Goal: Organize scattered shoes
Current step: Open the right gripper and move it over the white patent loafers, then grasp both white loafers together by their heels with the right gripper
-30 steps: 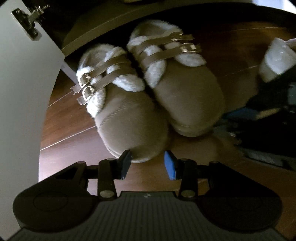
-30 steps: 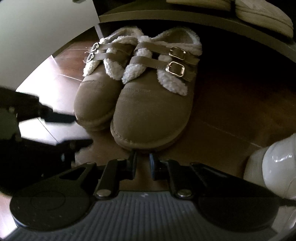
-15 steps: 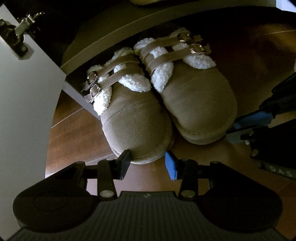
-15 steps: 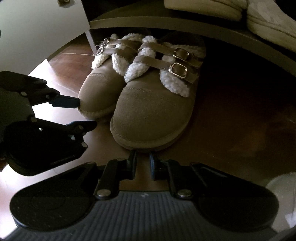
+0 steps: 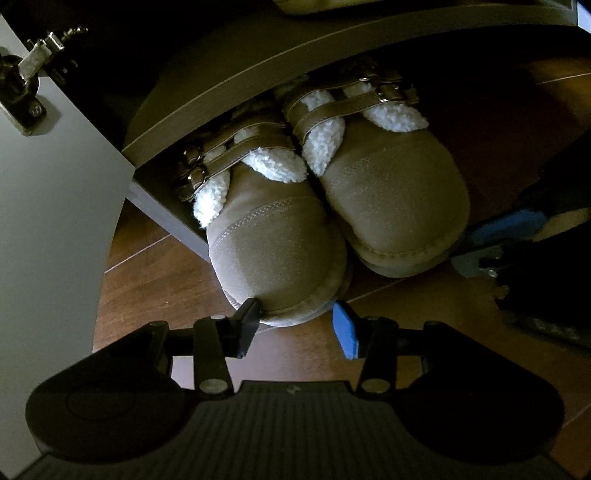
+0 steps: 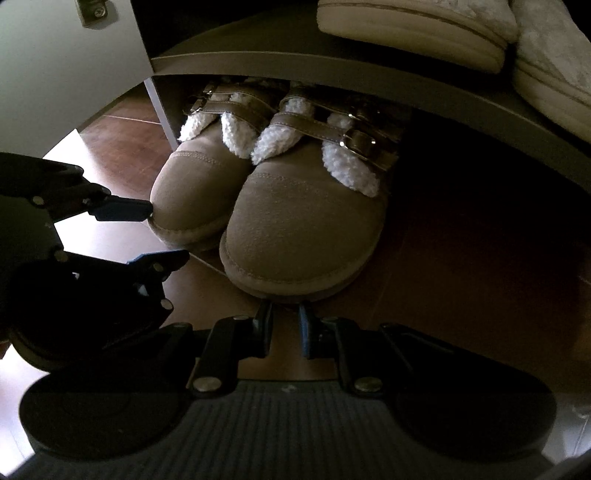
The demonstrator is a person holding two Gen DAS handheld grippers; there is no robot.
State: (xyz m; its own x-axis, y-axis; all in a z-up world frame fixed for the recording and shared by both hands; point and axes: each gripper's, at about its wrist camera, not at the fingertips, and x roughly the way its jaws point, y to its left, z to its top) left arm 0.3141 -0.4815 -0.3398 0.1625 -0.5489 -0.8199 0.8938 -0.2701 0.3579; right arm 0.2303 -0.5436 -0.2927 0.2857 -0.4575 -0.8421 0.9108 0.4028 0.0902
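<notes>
Both tan fleece shoes sit toe-out w/ heels under the low shelf (image 5: 236, 88), long axes running 12–6: L shoe (image 5: 277, 258) toe at 12 o'clock of the left gripper (image 5: 295, 325), jaws opening round it, one pad grazing; R shoe (image 6: 303, 236) at 12 of the right gripper (image 6: 286, 325), narrow, opening, nothing pinched.

Landmark: the shelf board (image 5: 258, 74) above the tan shoes.
Left tan shoe (image 5: 273, 243): heel and rear opening hidden under the shelf board; buckles in shadow.
Right tan shoe (image 6: 306, 229): heel dark beneath the shelf board; upper strap barely readable.
Pale shoes (image 6: 424, 33) on top of the shelf board: cut off by the upper and right picture edges, only soles and side walls show.
Cabinet door (image 5: 48, 221) left of the shelf board: runs off the frame; hinge (image 5: 26, 85) partly cropped.
Space under the shelf board, right of the shoes: too dark to tell.
</notes>
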